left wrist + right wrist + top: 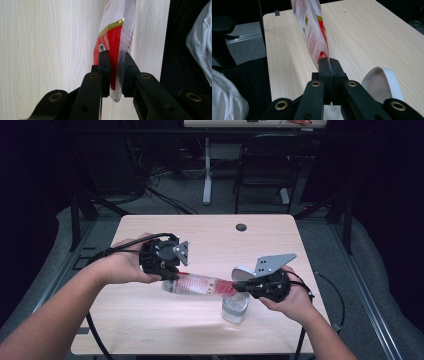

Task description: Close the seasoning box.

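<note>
A clear plastic packet with red print hangs stretched between my two grippers above the light wooden table. My left gripper is shut on its left end; in the left gripper view both pads pinch the red and clear edge of the packet, and the gripper points down at the tabletop. My right gripper is shut on the other end. In the right gripper view, the jaws clamp the packet's sealed tip tightly.
A small clear container stands on the table just below the packet's right end. A white-rimmed lid lies beside the right gripper. A dark chair and a desk leg stand beyond the table's far edge.
</note>
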Demonstrator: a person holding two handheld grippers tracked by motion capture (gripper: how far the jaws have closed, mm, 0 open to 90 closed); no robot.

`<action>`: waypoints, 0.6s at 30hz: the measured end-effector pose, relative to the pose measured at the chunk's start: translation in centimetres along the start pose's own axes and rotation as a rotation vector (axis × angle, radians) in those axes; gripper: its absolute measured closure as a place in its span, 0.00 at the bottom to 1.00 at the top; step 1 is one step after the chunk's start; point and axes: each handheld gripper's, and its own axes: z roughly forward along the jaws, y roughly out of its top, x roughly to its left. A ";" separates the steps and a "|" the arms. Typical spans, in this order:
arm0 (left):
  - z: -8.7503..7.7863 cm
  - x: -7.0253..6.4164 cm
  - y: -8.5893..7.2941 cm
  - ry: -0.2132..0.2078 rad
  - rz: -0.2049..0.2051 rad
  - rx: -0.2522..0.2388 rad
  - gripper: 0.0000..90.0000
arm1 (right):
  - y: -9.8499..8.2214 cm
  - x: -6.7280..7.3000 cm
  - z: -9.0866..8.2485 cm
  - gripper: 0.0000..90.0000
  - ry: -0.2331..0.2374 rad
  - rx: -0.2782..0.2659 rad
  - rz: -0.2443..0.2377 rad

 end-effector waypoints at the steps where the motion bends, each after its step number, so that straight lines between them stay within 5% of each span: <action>1: 0.0 0.0 0.0 0.000 0.001 -0.001 0.90 | 0.0 0.0 0.0 1.00 -0.001 0.000 0.001; 18: -0.3 0.0 0.8 0.006 0.010 0.021 0.91 | -0.4 -0.2 -0.3 1.00 -0.004 -0.010 0.009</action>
